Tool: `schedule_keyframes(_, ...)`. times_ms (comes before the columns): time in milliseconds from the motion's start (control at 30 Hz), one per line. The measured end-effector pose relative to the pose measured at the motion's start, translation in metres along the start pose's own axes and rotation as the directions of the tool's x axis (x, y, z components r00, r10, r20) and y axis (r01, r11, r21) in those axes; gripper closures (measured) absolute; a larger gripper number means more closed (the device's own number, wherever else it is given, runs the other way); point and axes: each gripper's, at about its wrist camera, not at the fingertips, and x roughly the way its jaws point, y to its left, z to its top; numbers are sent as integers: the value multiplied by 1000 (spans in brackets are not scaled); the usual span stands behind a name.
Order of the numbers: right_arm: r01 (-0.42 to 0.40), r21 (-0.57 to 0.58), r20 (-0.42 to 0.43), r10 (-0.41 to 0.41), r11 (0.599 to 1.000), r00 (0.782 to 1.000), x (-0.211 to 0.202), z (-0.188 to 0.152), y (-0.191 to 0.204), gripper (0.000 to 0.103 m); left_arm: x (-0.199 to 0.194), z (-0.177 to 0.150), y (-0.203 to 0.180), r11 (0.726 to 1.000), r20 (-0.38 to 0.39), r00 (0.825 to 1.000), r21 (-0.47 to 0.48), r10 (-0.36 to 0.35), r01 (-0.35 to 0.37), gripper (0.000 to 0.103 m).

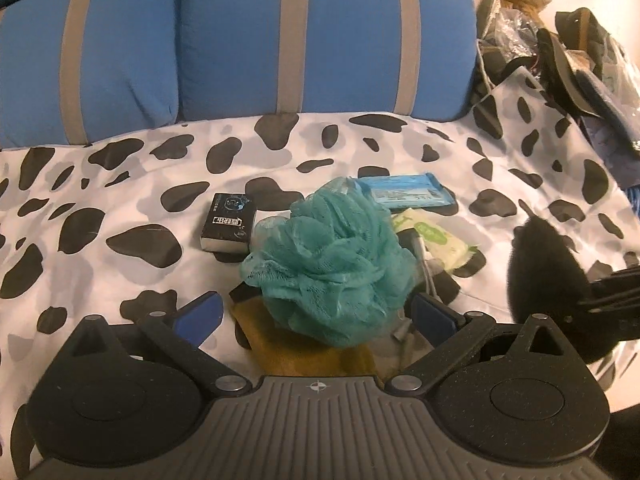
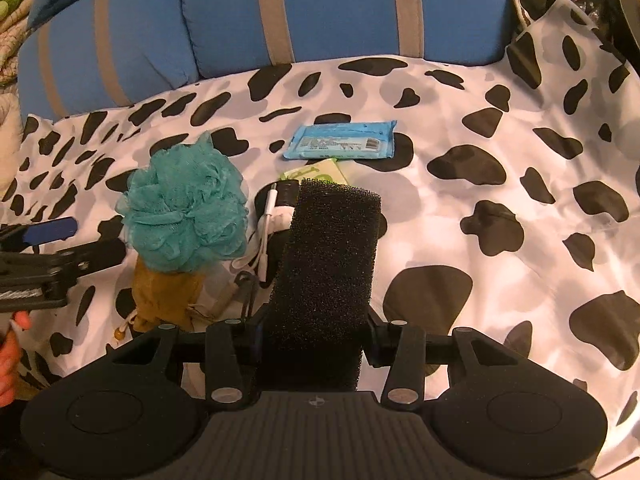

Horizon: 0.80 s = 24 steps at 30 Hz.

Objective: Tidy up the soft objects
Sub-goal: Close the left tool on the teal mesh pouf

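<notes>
We hold our right gripper (image 2: 320, 320) clamped on a black block of coarse open-cell foam (image 2: 328, 264), both jaws pressed into its sides, and the block is lifted clear of the cow-patterned black-and-white sheet (image 2: 500, 184) that covers the bed.

Our left gripper (image 1: 316, 312) has its blue-padded jaws spread wide on either side of a teal mesh bath pouf (image 1: 332, 260), the pads standing apart from it and gripping nothing. The pouf rests on a mustard-yellow drawstring cloth pouch (image 2: 164, 296) near the middle of the sheet.

Toward the sheet's far edge, by the blue cushions with grey stripes (image 1: 320, 40), lie a small black box (image 1: 229, 226), a blue flat wipes packet (image 2: 342, 142) and a green-and-white soft packet (image 1: 432, 240).
</notes>
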Motion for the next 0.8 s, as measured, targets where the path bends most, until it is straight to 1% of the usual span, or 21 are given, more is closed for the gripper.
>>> schedule_keyframes(67,-8,0,7,8,1000,1000,-2,2,1,56,6,1,3,1000,-4,1000,-6,2,-2,0)
schedule_keyframes(167,-21,2,19,21,1000,1000,-5,5,3,56,16,3,9,1000,5,1000,-25,-19,19,0)
schedule_keyframes(333,-44,14,25,44,999,999,-7,10,5,56,32,5,8,1000,-22,1000,-12,1,-2,0)
schedule_keyframes(467,-52,18,15,52,998,999,-4,10,6,56,40,9,6,1000,-18,999,-14,-28,28,0)
schedule_keyframes(500,-53,20,11,53,998,999,-3,10,6,56,43,10,5,999,-22,999,-14,-33,32,2)
schedule_keyframes(533,-54,20,9,54,998,998,-2,10,6,56,46,11,4,999,-26,999,-10,-35,35,15)
schedule_keyframes(600,-54,19,8,54,998,999,-1,10,7,56,53,12,1,1000,-57,998,3,-26,26,29)
schedule_keyframes(667,-56,19,5,56,998,998,0,10,7,55,57,10,-2,1000,-77,997,11,-1,2,38)
schedule_keyframes(733,-55,21,0,55,998,998,1,9,7,55,57,10,-3,1000,-86,996,9,-21,22,53)
schedule_keyframes(767,-55,21,-1,55,998,998,1,10,7,55,57,10,-3,999,-89,996,9,-31,32,58)
schedule_keyframes(800,-54,22,-2,54,998,999,1,10,7,55,55,11,-3,999,-87,996,8,-36,36,66)
